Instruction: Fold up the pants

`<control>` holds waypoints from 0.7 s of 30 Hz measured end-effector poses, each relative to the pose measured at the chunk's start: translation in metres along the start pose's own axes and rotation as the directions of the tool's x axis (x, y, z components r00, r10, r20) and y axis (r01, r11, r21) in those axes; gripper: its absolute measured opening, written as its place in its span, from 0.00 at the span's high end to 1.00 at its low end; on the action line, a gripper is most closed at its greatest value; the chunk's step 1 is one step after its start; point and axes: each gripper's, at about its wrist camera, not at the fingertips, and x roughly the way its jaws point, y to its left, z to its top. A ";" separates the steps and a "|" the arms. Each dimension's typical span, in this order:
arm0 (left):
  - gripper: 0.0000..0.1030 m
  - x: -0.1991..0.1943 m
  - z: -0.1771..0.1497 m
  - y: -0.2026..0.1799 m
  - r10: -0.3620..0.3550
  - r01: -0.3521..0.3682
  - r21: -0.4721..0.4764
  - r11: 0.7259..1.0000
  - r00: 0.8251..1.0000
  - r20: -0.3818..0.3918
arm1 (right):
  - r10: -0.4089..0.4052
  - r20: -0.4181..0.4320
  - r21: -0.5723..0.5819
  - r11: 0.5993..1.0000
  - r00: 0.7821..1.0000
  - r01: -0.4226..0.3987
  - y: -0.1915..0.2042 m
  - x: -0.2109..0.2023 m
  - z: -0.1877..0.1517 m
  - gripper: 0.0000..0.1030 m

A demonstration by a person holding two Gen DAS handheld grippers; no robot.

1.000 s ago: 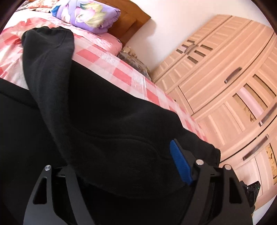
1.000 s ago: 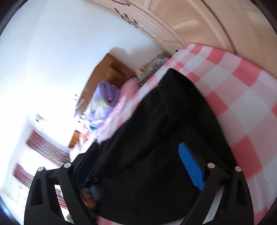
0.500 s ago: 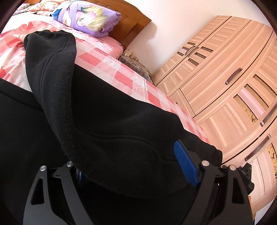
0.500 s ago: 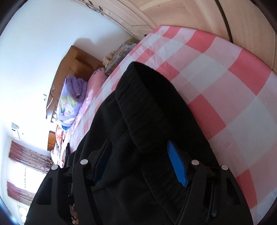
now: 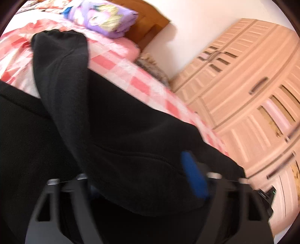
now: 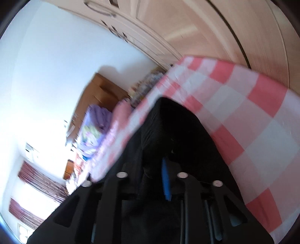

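Black pants (image 5: 116,131) lie across a bed (image 5: 116,65) covered in a pink and white checked sheet, one leg stretching toward a purple pillow (image 5: 105,16). The left gripper (image 5: 142,185) has its fingers spread wide, with a thick fold of the pants between them. The right gripper (image 6: 151,180) has its fingers pressed close together, clamped on a bunch of the pants. A wooden wardrobe (image 5: 253,90) stands beside the bed.
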 end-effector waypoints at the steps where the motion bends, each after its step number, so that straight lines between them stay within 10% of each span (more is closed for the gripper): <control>1: 0.83 0.004 0.006 0.002 -0.030 0.029 -0.023 0.999 0.999 -0.042 | 0.020 0.004 0.002 1.000 1.000 -0.021 0.004 -0.002 0.005 0.83; 11: 0.90 -0.107 0.041 -0.075 -0.101 0.079 0.193 0.978 0.989 0.110 | 0.135 0.076 -0.146 0.982 0.988 -0.123 0.041 -0.084 0.003 0.84; 21: 0.89 -0.098 -0.084 -0.035 0.105 -0.070 0.338 0.939 0.991 -0.087 | -0.023 -0.074 -0.011 1.000 0.997 0.022 -0.064 -0.085 -0.063 0.84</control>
